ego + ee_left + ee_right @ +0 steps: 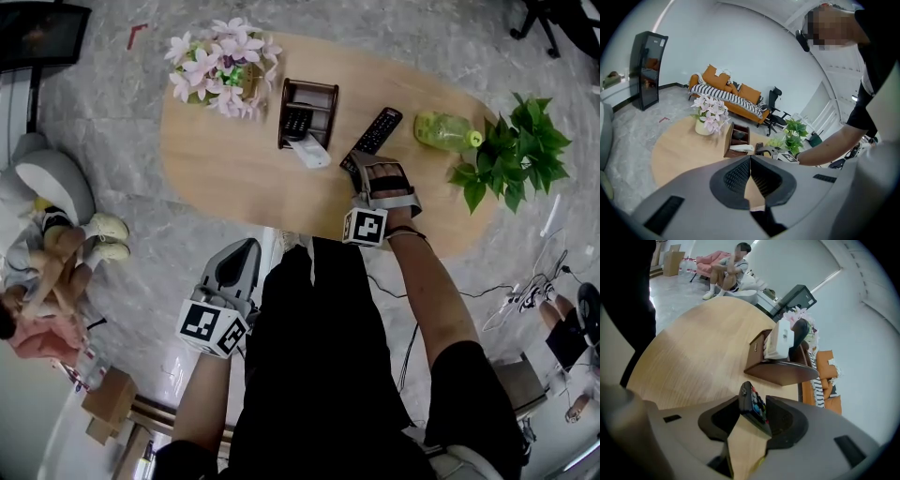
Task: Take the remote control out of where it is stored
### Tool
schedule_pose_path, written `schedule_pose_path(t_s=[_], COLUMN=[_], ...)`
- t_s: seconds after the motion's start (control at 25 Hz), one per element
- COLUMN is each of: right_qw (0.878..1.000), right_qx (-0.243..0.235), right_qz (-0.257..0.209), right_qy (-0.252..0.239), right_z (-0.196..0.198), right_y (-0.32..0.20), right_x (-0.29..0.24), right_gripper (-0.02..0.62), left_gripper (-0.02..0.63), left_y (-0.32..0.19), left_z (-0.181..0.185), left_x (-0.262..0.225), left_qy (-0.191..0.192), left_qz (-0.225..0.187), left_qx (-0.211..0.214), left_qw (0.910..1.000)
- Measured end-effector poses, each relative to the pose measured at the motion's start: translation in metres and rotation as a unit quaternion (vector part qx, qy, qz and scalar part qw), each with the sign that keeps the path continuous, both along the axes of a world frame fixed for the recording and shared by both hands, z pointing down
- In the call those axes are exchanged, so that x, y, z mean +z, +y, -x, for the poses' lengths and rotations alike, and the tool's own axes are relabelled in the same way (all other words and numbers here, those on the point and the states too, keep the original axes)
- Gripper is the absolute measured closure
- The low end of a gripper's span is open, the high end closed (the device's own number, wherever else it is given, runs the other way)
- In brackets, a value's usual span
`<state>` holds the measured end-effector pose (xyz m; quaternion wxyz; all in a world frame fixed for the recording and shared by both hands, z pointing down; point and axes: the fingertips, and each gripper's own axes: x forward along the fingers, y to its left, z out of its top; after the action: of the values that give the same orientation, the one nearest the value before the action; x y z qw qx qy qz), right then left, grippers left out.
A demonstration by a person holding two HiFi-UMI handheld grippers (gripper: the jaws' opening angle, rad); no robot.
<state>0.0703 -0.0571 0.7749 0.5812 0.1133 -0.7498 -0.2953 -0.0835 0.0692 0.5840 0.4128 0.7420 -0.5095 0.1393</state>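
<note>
A black remote control (379, 127) lies flat on the oval wooden table (225, 159), right of the brown desk organizer (309, 111). My right gripper (359, 161) is at its near end. In the right gripper view the remote (751, 405) stands between the jaws, leaning toward the right one, with a gap on its left; the right gripper (752, 399) is open. The organizer (780, 369) still holds a white remote (778, 343) and a dark one (800, 331). My left gripper (246, 249) hangs off the table's near edge, shut and empty, its tips (750, 159) meeting.
A pot of pink flowers (220, 66) stands at the table's far left. A green bottle (448, 129) and a leafy plant (516, 155) are at the right end. A person sits on the floor (47, 272) to the left.
</note>
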Motion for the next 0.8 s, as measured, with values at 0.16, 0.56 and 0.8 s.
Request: schedule_pose_path(t_s=[0.16, 0.56, 0.8], right_qw=[1.000, 0.993, 0.984], right_qx=[-0.026, 0.014, 0.078], right_qz=[0.011, 0.116, 0.156], right_qy=[0.008, 0.015, -0.023], right_z=[0.009, 0.013, 0.008], right_y=[0.003, 0.017, 0.014], right_x=[0.013, 0.036, 0.034], right_gripper=[0.439, 0.417, 0.375], left_gripper=[0.598, 0.598, 0.598], left_y=[-0.003, -0.002, -0.002], left_z=[0.002, 0.008, 0.012], left_x=[0.009, 0.011, 0.003], left_qy=[-0.006, 0.002, 0.015], left_qz=[-0.001, -0.003, -0.010], left_qx=[0.003, 0.005, 0.008], left_qw=[1.0000, 1.0000, 0.9998])
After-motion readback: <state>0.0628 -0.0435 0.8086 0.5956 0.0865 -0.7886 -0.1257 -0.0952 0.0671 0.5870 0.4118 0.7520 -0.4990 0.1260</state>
